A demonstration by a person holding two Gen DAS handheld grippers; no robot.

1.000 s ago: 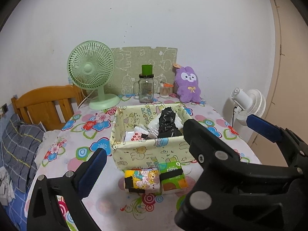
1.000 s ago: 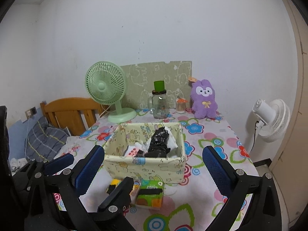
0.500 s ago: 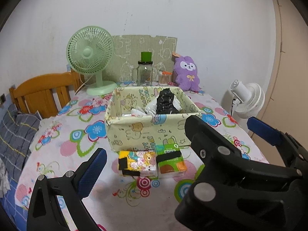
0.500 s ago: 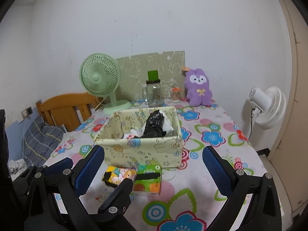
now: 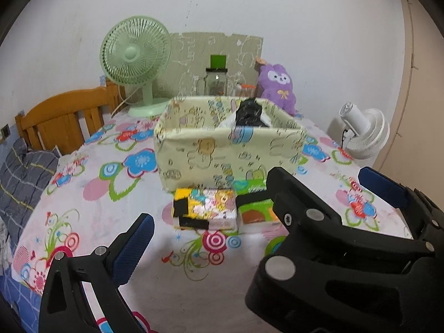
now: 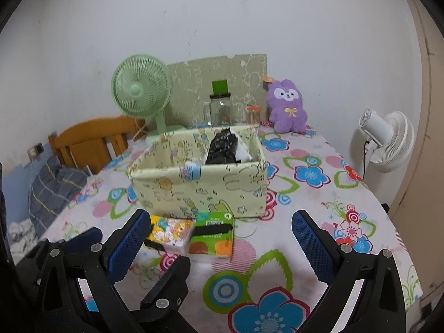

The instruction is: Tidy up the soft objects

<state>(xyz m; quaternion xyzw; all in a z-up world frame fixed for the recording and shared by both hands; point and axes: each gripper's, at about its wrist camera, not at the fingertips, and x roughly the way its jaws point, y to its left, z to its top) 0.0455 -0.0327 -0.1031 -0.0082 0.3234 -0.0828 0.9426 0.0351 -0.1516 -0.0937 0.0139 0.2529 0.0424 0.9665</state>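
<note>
A pale green fabric basket [image 5: 222, 155] [image 6: 199, 191] with cartoon prints stands mid-table, holding a black crumpled bag [image 5: 248, 113] [image 6: 222, 149] and white items. Just in front of it lie a yellow cartoon tissue pack [image 5: 205, 208] [image 6: 170, 233] and a green-orange tissue pack [image 5: 254, 205] [image 6: 213, 236], side by side. A purple plush bunny [image 5: 276, 86] [image 6: 287, 108] sits at the table's back. My left gripper [image 5: 255, 211] is open and empty, short of the packs. My right gripper [image 6: 219, 247] is open and empty, straddling the packs from the near side.
A green desk fan [image 6: 141, 94], a glass jar with green lid [image 6: 220, 105] and a small orange-lidded jar [image 6: 253, 115] stand at the back by a cardboard panel. A wooden chair [image 6: 91, 141] is left; a white floor fan [image 6: 385, 141] stands beyond the right edge.
Both grippers have dropped lower and moved closer to the table, so the basket and tissue packs look nearer and are seen more from the side. Both stay open.
</note>
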